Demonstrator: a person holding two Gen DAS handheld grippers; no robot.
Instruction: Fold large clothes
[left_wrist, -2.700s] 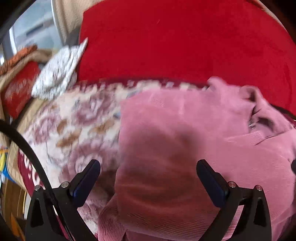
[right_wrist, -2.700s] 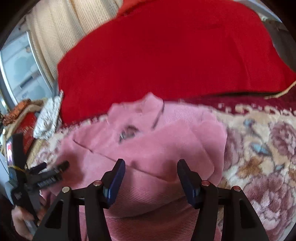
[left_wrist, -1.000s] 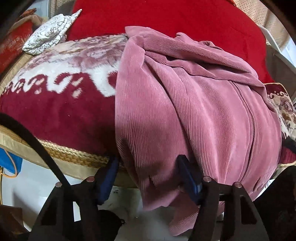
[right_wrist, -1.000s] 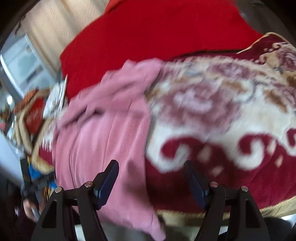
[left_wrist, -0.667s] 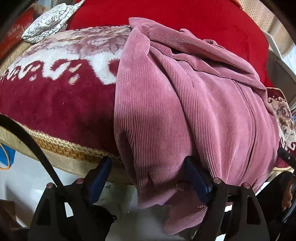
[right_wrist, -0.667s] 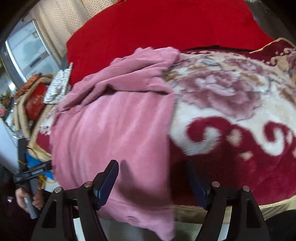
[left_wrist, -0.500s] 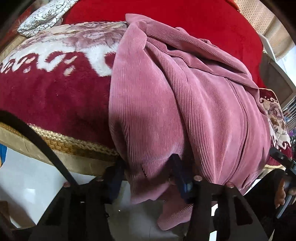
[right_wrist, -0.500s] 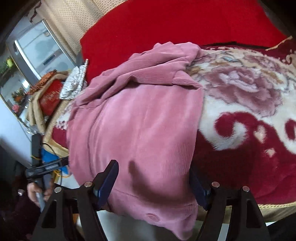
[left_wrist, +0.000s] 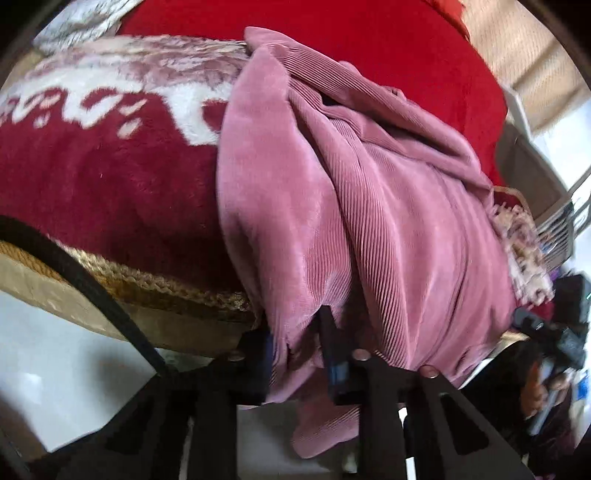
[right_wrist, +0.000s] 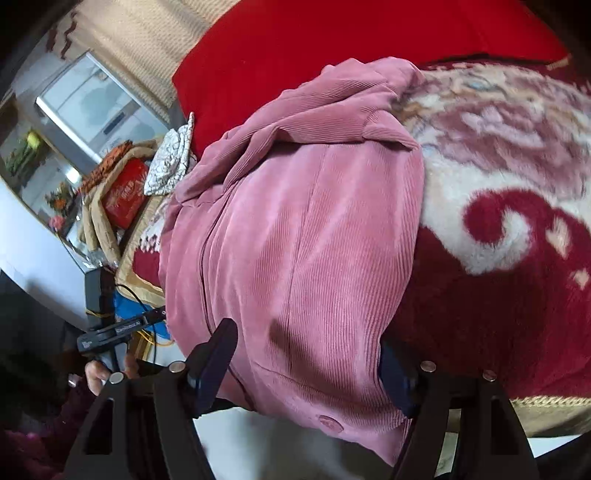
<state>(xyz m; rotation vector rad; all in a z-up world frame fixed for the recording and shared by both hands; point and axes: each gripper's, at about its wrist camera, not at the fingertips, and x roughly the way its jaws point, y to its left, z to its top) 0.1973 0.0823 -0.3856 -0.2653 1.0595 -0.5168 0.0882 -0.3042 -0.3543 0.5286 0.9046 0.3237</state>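
Corduroy, pink and ribbed, is what I'm dealing with: a big jacket (left_wrist: 399, 229) lying across the red-and-cream floral blanket (left_wrist: 92, 158), with its bottom hem spilling over the near edge of the bed. That overhang looks like why I'm coming in low from the near side. The hem hangs free there, so I can get at both bottom corners without digging under anything.

My left gripper (left_wrist: 295, 343) is at the left corner of the hem. Its jaws are closing at this moment, with a bunch of the pink fabric already squeezed between them, so it reads as a pinch on the corner. The cloth puckers right at the pads, which tells me I've got a fair few layers in there.

My right gripper (right_wrist: 306, 365) is at the other corner, and that one stands spread wide. The hem with its little pink button (right_wrist: 328, 422) drapes over the gap between the fingers, but the pads aren't pressing it yet as far as I can see. So one corner grabbed, one only lined up.

Guessing the plan is to lift both corners together and carry the hem toward the collar at the far end, up by the red cushion (right_wrist: 332, 55). With one side only, the fold would go crooked.

You can spot my left hand (right_wrist: 98, 373) holding its gripper in the right view.
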